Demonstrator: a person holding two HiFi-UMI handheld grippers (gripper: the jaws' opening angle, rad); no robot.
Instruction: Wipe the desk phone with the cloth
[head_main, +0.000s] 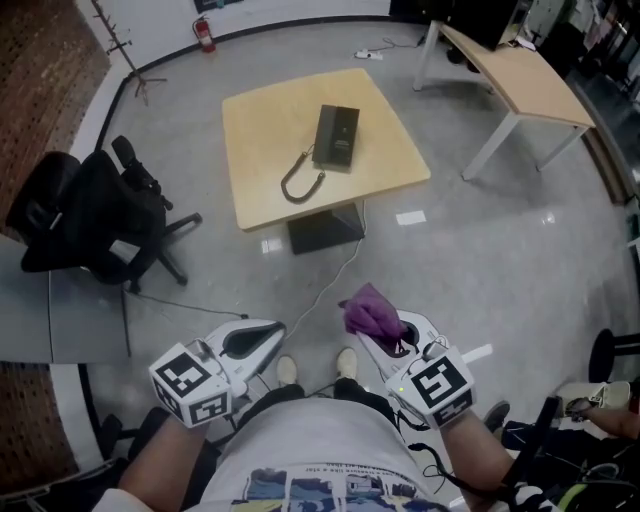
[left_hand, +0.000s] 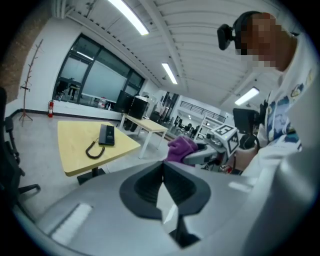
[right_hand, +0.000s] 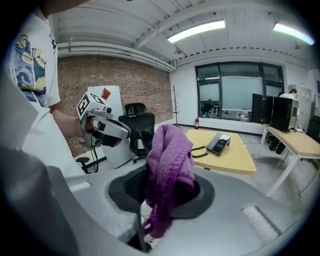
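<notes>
A black desk phone (head_main: 337, 137) with a coiled cord (head_main: 300, 180) lies on a square wooden table (head_main: 270, 190) some way ahead of me; it also shows small in the left gripper view (left_hand: 106, 135) and the right gripper view (right_hand: 219, 143). My right gripper (head_main: 372, 318) is shut on a purple cloth (head_main: 372, 312), which bunches up over its jaws (right_hand: 167, 172). My left gripper (head_main: 268, 328) is shut and holds nothing. Both are held low in front of my body, well short of the table.
A black office chair (head_main: 95, 220) stands left of the table. A cable (head_main: 330, 280) runs across the floor from the table base toward my feet. A second wooden table (head_main: 520, 80) on white legs stands at the far right. A coat stand (head_main: 115, 40) and fire extinguisher (head_main: 204, 32) line the back wall.
</notes>
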